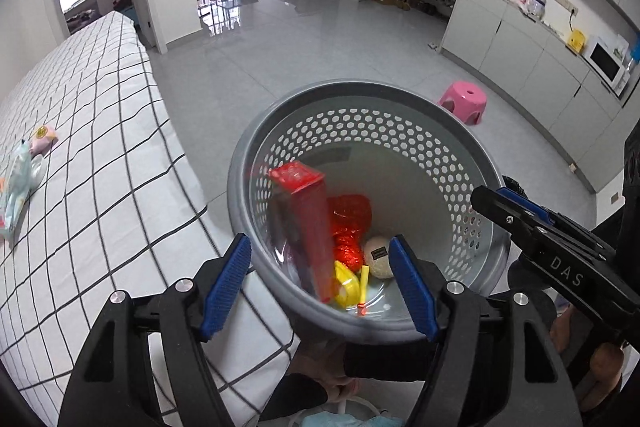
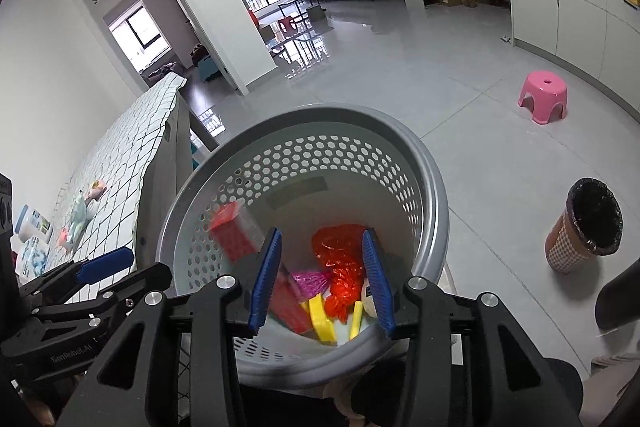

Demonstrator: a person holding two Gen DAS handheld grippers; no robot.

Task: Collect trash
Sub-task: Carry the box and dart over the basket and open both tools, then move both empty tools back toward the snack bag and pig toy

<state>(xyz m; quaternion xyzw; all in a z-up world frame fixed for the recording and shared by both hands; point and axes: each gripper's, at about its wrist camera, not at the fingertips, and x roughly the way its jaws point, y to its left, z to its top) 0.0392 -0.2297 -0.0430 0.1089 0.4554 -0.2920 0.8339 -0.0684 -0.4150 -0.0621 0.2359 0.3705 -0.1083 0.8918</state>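
Note:
A grey perforated basket (image 1: 400, 95) stands on the floor beside the bed. In it lie a red crinkled bag (image 1: 350, 223), a white ball (image 1: 378, 257) and yellow pieces (image 1: 346, 285). A tall red box (image 1: 308, 219), blurred, stands tilted inside the basket. My left gripper (image 1: 320, 287) hangs open over the near rim with nothing between its pads. In the right wrist view my right gripper (image 2: 320, 283) is also open above the basket (image 2: 436, 195), over the red bag (image 2: 340, 259) and the red box (image 2: 232, 231), gripping nothing.
A bed with a checked sheet (image 1: 100, 147) runs along the left, with packets (image 1: 18, 187) on it. A pink stool (image 2: 544, 99) and a brown bin with a black liner (image 2: 584, 231) stand on the tiled floor. White cabinets (image 1: 520, 43) line the right wall.

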